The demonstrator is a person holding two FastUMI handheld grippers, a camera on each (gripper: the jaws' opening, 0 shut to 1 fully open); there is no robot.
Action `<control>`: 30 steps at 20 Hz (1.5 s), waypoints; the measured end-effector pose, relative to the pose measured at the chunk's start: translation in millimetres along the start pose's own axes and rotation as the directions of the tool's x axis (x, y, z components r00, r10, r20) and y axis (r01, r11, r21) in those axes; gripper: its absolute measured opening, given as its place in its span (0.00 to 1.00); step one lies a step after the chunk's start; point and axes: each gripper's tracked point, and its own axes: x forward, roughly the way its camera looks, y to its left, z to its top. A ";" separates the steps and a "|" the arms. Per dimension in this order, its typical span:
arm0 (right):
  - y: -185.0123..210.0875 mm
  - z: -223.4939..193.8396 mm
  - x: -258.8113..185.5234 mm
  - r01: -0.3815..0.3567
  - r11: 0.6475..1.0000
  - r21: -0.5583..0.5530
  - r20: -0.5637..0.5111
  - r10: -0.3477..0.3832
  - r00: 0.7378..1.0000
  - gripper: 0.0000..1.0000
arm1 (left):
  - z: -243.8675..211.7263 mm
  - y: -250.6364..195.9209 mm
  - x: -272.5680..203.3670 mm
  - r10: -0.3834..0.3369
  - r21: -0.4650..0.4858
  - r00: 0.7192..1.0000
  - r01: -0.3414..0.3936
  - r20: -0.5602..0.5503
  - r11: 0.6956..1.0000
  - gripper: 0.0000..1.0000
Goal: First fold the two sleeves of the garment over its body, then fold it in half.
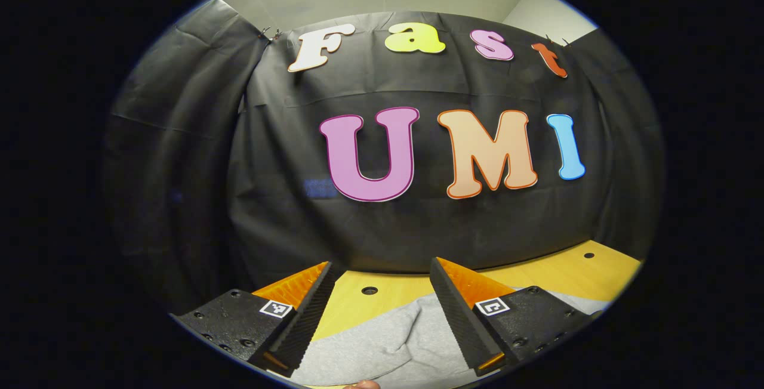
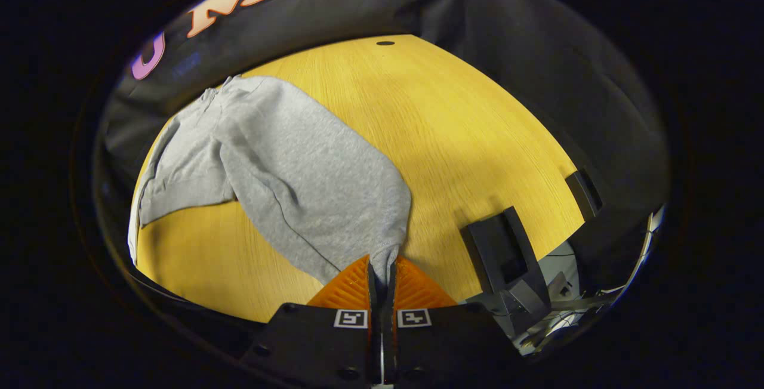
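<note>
A: Sweatshirt [image 2: 298,168], grey fleece, lies on the yellow wooden table [image 2: 477,138]. Where is it from the fingers?

B: In the right gripper view, the right gripper [image 2: 382,269] is clamped on the sleeve [image 2: 334,216] at its cuff end; both fingers press the cloth. The sleeve's long axis runs from those fingers up and left toward the body of the garment, near the booth's far wall.

A: So the fold goes that way?

B: I judge so: the cuff has to be carried along that axis, over the body.

A: And the other hand?

B: In the left gripper view, the left gripper [image 1: 382,299] stands spread wide, grasping nothing, with soft wrinkled grey cloth lying below and between its ridged fingers. The right is the one engaged.
</note>
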 end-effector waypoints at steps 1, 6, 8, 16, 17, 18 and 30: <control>5.3 11.1 -2.3 -0.016 1.000 0.023 0.015 0.016 1.000 0.04 | 1.3 1.1 -0.1 0.002 0.002 1.000 -0.002 -0.002 1.000 0.95; 27.2 79.1 -7.7 -0.087 0.993 0.075 0.134 0.076 0.988 0.04 | 9.2 12.9 -3.1 0.026 0.024 1.000 -0.026 0.015 0.999 0.94; 39.7 106.6 -8.7 -0.119 0.989 0.086 0.175 0.103 0.979 0.04 | 11.8 18.8 -5.1 0.040 0.021 0.999 -0.040 0.019 0.999 0.97; 116.6 210.7 -23.4 -0.261 0.963 0.071 0.319 0.226 0.920 0.04 | 12.2 58.0 -21.0 0.122 0.030 0.992 -0.123 0.020 0.992 0.94; 130.6 222.4 -25.4 -0.279 0.958 0.061 0.333 0.244 0.911 0.04 | 13.1 63.3 -22.0 0.133 0.030 0.991 -0.134 0.020 0.991 0.94; 144.1 232.9 -26.7 -0.296 0.954 0.054 0.344 0.261 0.902 0.04 | 12.0 69.2 -23.9 0.144 0.032 0.989 -0.145 0.019 0.989 0.94; 308.2 301.4 -22.5 -0.446 0.893 -0.057 0.376 0.433 0.819 0.04 | -0.1 139.8 -42.6 0.266 0.042 0.964 -0.266 -0.009 0.963 0.94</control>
